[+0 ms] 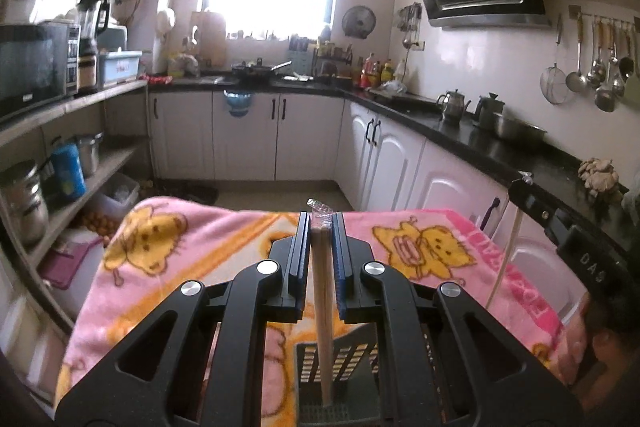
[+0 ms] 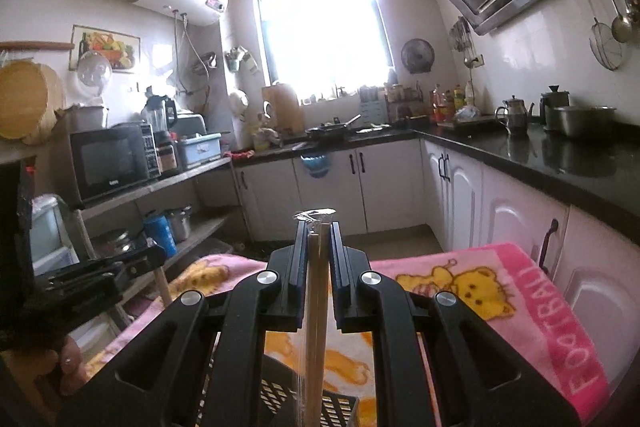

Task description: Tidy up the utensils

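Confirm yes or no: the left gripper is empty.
No: the left gripper is shut on a plastic-wrapped pair of wooden chopsticks, whose lower end dips into the dark slotted plastic basket.

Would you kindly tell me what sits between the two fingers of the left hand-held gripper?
A plastic-wrapped pair of wooden chopsticks, clamped upright, its lower end reaching the black slotted basket below; the left wrist view shows it.
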### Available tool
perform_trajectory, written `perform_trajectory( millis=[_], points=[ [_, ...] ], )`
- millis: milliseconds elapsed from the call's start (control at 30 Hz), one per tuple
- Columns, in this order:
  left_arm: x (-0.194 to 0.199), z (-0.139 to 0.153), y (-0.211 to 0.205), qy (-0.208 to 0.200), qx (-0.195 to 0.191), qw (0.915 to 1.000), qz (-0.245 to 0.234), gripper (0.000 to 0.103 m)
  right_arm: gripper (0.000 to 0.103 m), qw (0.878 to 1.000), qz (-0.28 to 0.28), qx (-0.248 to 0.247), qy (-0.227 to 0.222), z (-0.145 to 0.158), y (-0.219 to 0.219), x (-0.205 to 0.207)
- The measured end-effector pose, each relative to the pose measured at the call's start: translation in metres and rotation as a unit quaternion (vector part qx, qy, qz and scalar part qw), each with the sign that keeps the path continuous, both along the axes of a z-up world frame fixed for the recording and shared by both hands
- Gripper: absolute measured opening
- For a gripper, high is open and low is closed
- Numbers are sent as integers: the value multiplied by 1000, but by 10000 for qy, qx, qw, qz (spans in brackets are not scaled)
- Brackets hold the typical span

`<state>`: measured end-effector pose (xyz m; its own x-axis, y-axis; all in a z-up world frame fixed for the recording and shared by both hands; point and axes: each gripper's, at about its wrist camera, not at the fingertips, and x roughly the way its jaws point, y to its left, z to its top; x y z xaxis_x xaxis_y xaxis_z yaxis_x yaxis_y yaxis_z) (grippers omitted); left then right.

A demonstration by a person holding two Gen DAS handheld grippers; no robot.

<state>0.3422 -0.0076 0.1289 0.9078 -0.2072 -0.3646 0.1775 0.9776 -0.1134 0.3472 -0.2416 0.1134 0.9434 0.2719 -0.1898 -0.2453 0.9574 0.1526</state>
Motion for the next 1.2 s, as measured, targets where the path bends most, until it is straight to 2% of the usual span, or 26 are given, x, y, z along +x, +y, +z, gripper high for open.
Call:
perform_trajectory(
  millis=[233, 467, 567, 600, 667, 700, 800, 1000, 1200],
  points=[
    [3, -21, 0, 111, -20, 9999, -82, 5, 11, 9992, -120, -266, 267, -33, 12, 7],
    [1, -37, -3, 279, -4, 9994, -184, 6, 13, 9984, -68, -288, 489, -47, 12, 3],
    [-3, -40, 1, 366, -10, 9991, -212, 7, 24, 9979, -46, -263, 598, -48, 9, 0],
    [-4, -40, 2, 390, -13, 9990, -214, 10, 31, 9977, -34, -243, 630, -48, 8, -2],
    [-6, -41, 5, 521, -56, 9983, -273, 18, 37, 9974, 33, -187, 693, -48, 5, -6],
    [-8, -42, 7, 615, -94, 9976, -308, 25, 41, 9972, 53, -183, 726, -47, 4, -9],
    [-13, -45, 10, 764, -136, 9964, -340, 35, 47, 9961, 76, -226, 848, -46, 1, -14],
    [-26, -51, 18, 998, -281, 9939, -379, 48, 53, 9941, 71, -275, 1047, -43, -3, -31],
    [-49, -55, 27, 1144, -436, 9916, -427, 57, 55, 9898, 164, -416, 1353, -43, -3, -54]
  ],
)
